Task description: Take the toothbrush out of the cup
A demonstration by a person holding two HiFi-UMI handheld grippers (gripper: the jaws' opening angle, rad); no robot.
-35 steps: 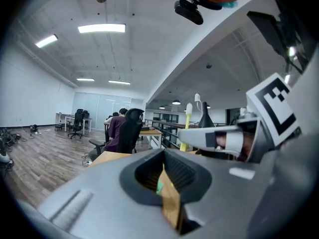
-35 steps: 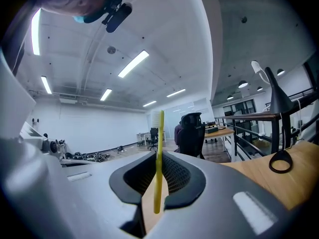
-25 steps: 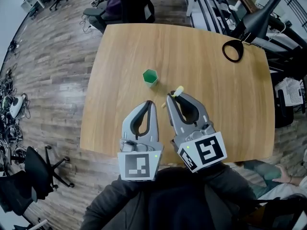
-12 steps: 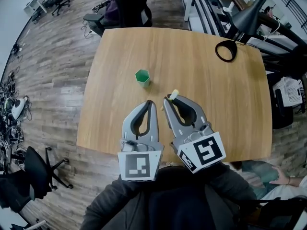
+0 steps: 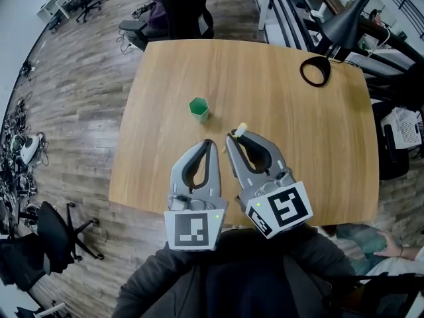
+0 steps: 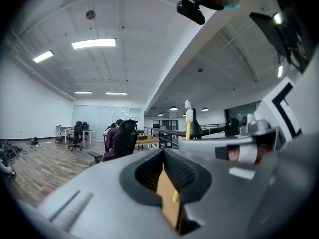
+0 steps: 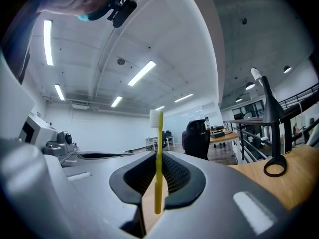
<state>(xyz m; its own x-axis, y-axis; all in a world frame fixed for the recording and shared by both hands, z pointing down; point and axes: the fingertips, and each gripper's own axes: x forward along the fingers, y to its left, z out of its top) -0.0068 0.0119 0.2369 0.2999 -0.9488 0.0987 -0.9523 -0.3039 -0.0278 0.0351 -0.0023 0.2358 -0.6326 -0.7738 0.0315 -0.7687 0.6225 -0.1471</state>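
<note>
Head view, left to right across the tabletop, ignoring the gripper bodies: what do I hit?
green cup → toothbrush, clamped in the right gripper → black ring lamp base

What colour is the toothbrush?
The toothbrush is yellow with white bristles on top. It shows best in the right gripper view.

Office w/ desks, swivel chairs

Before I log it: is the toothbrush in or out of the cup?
Out. The right hand-held gripper clamps the toothbrush upright, apart from the green cup.
</note>
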